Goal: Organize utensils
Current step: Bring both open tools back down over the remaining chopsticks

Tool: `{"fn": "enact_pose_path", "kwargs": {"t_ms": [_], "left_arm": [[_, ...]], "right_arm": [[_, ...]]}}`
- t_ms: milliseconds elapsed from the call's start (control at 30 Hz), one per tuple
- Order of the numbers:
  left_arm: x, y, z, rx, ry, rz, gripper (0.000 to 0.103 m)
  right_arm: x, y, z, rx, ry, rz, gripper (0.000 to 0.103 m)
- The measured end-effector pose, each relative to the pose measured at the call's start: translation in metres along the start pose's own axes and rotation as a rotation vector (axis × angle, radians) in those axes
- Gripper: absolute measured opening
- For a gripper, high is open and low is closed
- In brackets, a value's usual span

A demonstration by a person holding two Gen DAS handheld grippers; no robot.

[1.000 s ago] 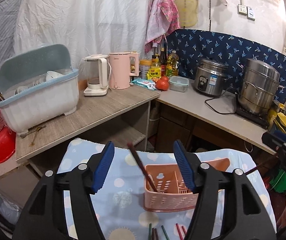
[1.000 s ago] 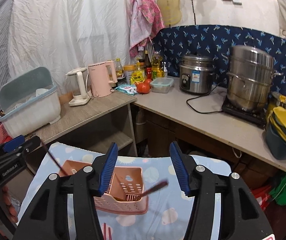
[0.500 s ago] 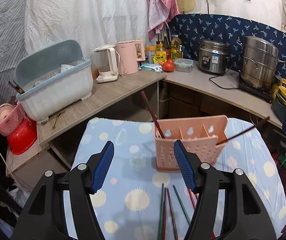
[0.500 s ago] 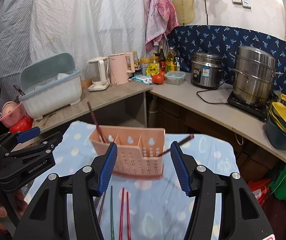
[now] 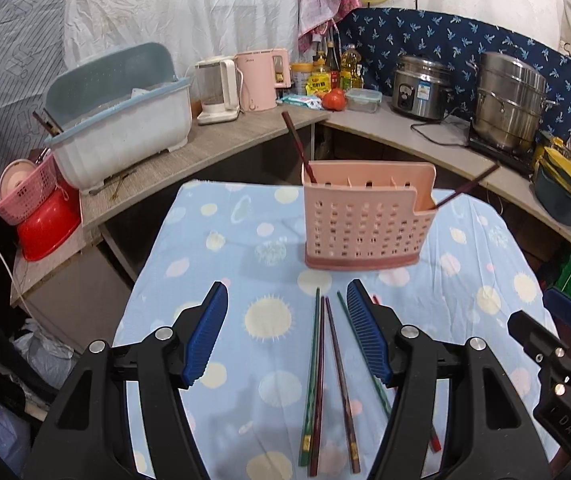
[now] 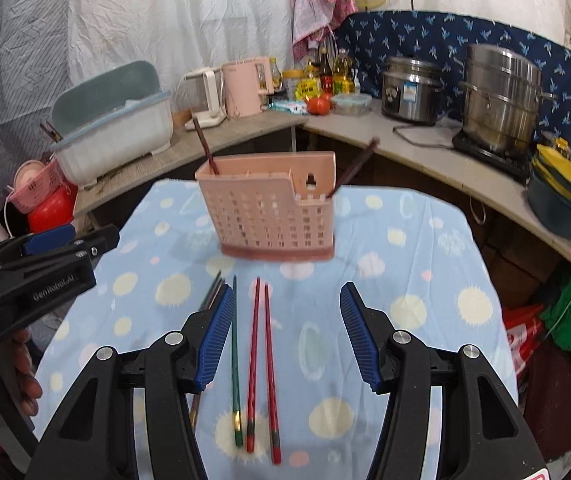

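A pink perforated utensil holder (image 5: 365, 216) stands upright on the blue dotted cloth (image 5: 229, 240); it also shows in the right wrist view (image 6: 273, 216). One dark chopstick (image 5: 295, 144) leans out of its left end and another (image 5: 469, 188) out of its right end. Several chopsticks (image 5: 327, 376) lie on the cloth in front of it, seen too in the right wrist view (image 6: 255, 360). My left gripper (image 5: 287, 334) is open and empty above them. My right gripper (image 6: 285, 334) is open and empty above the red pair.
An L-shaped counter behind holds a dish rack (image 5: 121, 116), kettles (image 5: 257, 80), a rice cooker (image 5: 421, 88) and a steel pot (image 5: 511, 104). A pink basket and red bowl (image 5: 41, 208) sit at the left. Stacked bowls (image 6: 565, 200) stand at the right.
Both grippers have pulled back and tilted down. The holder now sits farther away and the chopsticks on the cloth have come into full view between the jaws.
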State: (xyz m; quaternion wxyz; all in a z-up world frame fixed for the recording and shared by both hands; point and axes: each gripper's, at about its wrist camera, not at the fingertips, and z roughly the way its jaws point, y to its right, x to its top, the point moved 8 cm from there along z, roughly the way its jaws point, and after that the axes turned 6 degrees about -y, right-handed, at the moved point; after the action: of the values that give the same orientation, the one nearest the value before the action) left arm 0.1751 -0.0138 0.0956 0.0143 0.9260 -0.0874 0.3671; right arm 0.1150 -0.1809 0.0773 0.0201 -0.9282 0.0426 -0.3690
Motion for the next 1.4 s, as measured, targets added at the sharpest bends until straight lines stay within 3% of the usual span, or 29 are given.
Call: {"fn": "enact_pose_path", "kwargs": {"t_ms": [300, 633, 1400], "left_arm": [[-0.062, -0.008, 0.016, 0.032, -0.088, -0.01, 0.059], [-0.132, -0.021, 0.037, 0.036, -0.196, -0.03, 0.059], [-0.17, -0.012, 0.061, -0.042, -0.289, -0.045, 0.057]], "right_arm": [[-0.07, 0.007, 0.019, -0.039, -0.113, -0.009, 0.051], [-0.134, 0.003, 0.049, -0.029, -0.243, -0.018, 0.036], [-0.148, -0.009, 0.083, -0.039, -0.307, -0.053, 0.018]]}}
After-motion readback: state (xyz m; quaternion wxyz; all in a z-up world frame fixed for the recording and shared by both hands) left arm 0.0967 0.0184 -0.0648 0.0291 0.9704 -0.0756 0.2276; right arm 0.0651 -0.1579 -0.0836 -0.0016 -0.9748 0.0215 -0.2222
